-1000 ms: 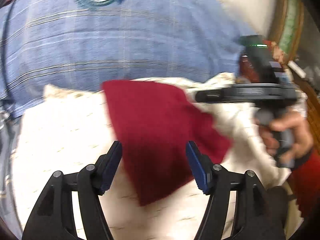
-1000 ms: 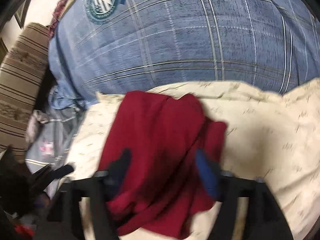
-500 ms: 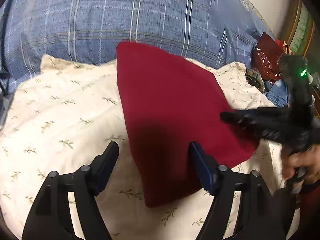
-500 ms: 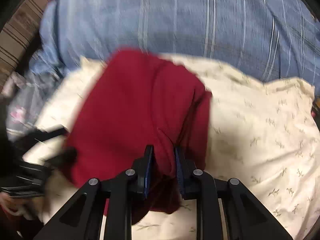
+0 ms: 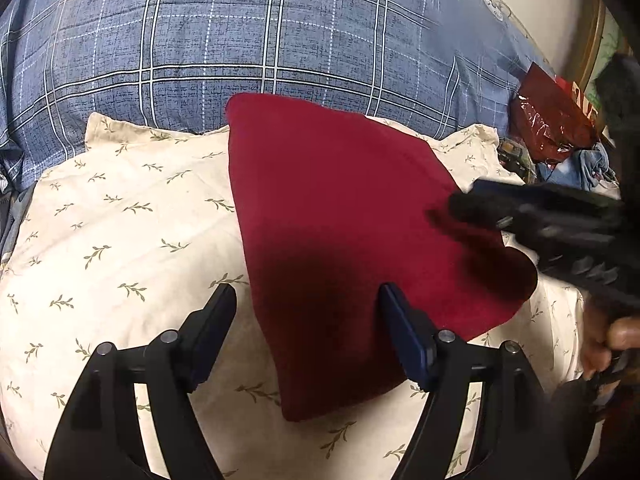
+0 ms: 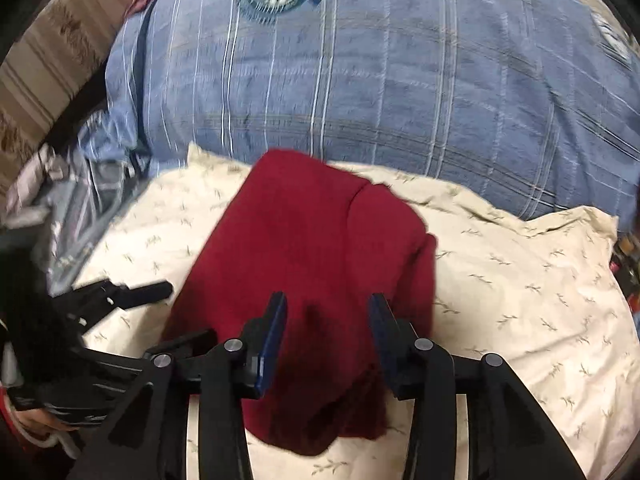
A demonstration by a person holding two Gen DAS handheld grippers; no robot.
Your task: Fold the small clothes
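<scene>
A dark red garment (image 5: 344, 216) lies folded and flat on a cream pillow with a leaf print (image 5: 120, 232). My left gripper (image 5: 308, 320) is open and empty, hovering over the garment's near corner. My right gripper (image 6: 326, 320) is open and empty above the garment's near edge (image 6: 320, 264). It shows blurred at the right of the left wrist view (image 5: 532, 216), by the garment's right side. The left gripper appears at the left of the right wrist view (image 6: 120, 292).
A blue plaid duvet (image 5: 280, 32) rises behind the pillow. A red shiny bag (image 5: 552, 116) and loose clothes lie at the far right. A striped brown cushion (image 6: 44, 60) and grey clothing (image 6: 80, 200) lie to the left in the right wrist view.
My right gripper was shut on a fold of the red garment half a second ago; it has opened and let go. The garment now lies flat. My left gripper stayed open.
</scene>
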